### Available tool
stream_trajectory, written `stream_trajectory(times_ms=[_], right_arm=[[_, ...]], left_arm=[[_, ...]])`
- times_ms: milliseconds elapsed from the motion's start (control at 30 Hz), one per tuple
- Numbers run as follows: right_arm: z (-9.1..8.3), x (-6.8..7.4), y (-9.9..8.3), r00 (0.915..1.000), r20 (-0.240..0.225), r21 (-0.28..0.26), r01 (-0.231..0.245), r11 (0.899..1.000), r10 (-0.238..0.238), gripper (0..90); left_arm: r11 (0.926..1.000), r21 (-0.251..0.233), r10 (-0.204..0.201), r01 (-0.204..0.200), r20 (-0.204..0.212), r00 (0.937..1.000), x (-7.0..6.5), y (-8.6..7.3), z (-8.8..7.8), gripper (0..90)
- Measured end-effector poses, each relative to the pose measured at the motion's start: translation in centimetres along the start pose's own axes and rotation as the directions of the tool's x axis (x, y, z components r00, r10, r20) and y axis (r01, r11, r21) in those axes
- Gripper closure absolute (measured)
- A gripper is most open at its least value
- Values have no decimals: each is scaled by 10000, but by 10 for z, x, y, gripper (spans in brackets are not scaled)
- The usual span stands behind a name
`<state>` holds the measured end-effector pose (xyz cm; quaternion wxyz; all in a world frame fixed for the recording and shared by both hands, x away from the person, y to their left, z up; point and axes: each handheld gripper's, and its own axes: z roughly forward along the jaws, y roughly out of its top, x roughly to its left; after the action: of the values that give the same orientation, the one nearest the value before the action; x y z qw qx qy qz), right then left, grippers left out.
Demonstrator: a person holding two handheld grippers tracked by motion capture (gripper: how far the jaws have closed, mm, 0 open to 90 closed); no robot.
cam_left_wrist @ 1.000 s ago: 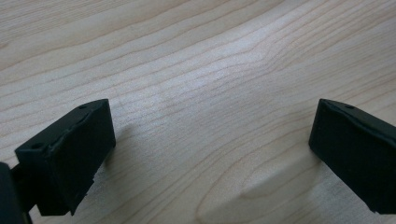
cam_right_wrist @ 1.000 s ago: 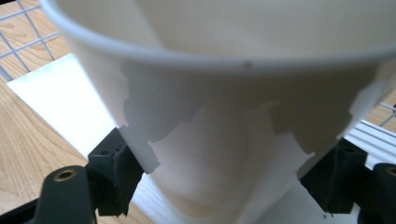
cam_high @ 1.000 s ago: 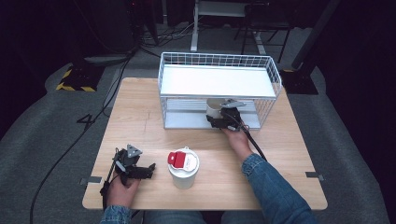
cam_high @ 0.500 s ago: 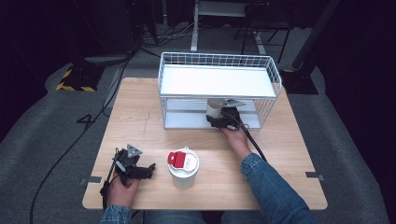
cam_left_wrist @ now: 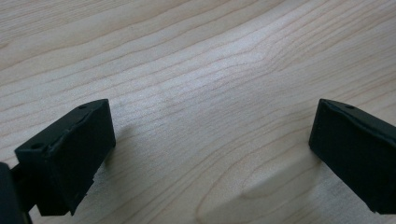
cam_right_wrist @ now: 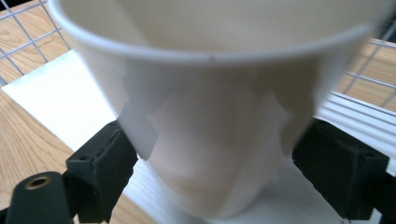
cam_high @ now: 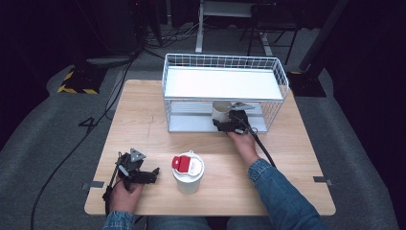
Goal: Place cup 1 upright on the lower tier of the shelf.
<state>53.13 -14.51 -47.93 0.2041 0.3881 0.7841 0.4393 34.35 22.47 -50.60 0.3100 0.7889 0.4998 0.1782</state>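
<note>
Flanking white cup [cam_right_wrist: 205,121] on rack's [cam_high: 191,79] lower shelf, right gripper [cam_right_wrist: 219,163] jaws just opening, pads barely clear; left gripper [cam_left_wrist: 210,154] at table's [cam_high: 143,129] 7 o'clock, jaws spread, empty.

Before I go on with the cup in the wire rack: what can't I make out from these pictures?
- Cup contents: right gripper view looks at its side, blurred; in the high view the rack's top shelf covers it.
- Right gripper contact: its jaws have just been opening around the cup; blur leaves it unclear whether a pad touches.
- Lidded cup contents: its red-tabbed lid covers them.
</note>
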Motion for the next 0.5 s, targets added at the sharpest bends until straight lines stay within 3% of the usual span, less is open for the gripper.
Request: stream_trajectory(times_ms=[300, 500], right_arm=[[-28, 1, -4, 10000, 30, -195, 1, 9998, -1, 140], [-53, 7, -3, 9993, -93, -372, 352, 9987, -355, 140]], left_arm=[[10000, 24, 18, -18, 19, 10000, 0, 0, 0, 7], [10000, 21, 18, -18, 33, 10000, 1, 1, 1, 7]])
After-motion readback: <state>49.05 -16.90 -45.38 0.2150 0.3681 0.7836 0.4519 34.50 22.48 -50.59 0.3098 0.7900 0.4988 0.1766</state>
